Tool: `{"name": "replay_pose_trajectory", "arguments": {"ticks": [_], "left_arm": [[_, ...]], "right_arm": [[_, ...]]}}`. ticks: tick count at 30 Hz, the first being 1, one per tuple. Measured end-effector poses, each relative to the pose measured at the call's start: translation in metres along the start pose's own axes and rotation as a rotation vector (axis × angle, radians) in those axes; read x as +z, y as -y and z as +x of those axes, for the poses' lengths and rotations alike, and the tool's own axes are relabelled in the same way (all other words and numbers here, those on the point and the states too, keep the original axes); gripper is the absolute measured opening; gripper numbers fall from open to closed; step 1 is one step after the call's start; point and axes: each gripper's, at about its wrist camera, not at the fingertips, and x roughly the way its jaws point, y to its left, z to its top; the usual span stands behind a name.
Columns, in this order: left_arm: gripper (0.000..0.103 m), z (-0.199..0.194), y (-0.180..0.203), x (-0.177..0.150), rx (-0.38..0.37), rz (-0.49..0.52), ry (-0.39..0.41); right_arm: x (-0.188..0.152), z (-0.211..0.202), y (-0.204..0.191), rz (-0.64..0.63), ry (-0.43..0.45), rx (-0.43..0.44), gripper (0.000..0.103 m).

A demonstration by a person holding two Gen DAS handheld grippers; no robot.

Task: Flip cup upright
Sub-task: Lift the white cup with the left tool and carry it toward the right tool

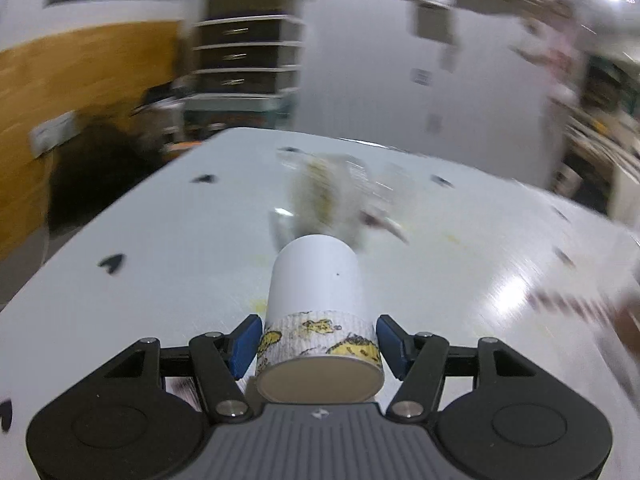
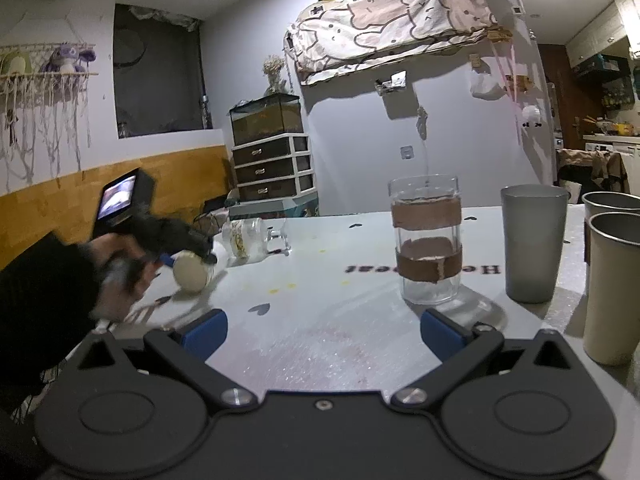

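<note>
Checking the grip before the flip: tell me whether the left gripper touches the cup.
Touching. The left wrist view shows both blue pads of the left gripper pressed against the cup.

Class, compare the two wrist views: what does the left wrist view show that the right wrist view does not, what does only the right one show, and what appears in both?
Only the left wrist view shows the yellow-patterned band on the white cup and the left gripper jaws clamped on it.

Only the right wrist view shows the taped glass, the grey tumbler, two beige cups and the open right gripper.

Both show the white cup, the glass mug lying on its side, and the white table.
</note>
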Motion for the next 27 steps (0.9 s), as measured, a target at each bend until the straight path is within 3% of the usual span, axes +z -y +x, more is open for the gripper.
{"name": "replay_pose_trajectory", "arguments": {"ticks": [7,14,20,21,24,27], "left_arm": [[0.063,-0.057,0.049,-0.061,-0.2,0.175,0.022],[0.063,-0.094,0.097,-0.105,-0.354,0.353,0.067],[0.064,-0.109,0.122,-0.13,-0.427,0.518,0.145],[0.065,-0.11,0.122,-0.132,-0.434,0.527,0.157],[0.082,-0.106,0.122,-0.137,-0.449,0.525,0.152],[0.084,-0.104,0.112,-0.138,-0.447,0.493,0.158]], "right_arm": [[0.002,-0.002,0.008,0.021,0.016,-0.03,0.103],[0.014,0.011,0.021,0.048,0.002,-0.053,0.103],[0.034,0.068,0.02,0.031,-0.142,-0.012,0.103],[0.036,0.079,0.018,0.023,-0.164,-0.006,0.103],[0.036,0.111,0.014,0.021,-0.253,0.012,0.103],[0.029,0.133,0.007,0.016,-0.348,0.055,0.103]]}}
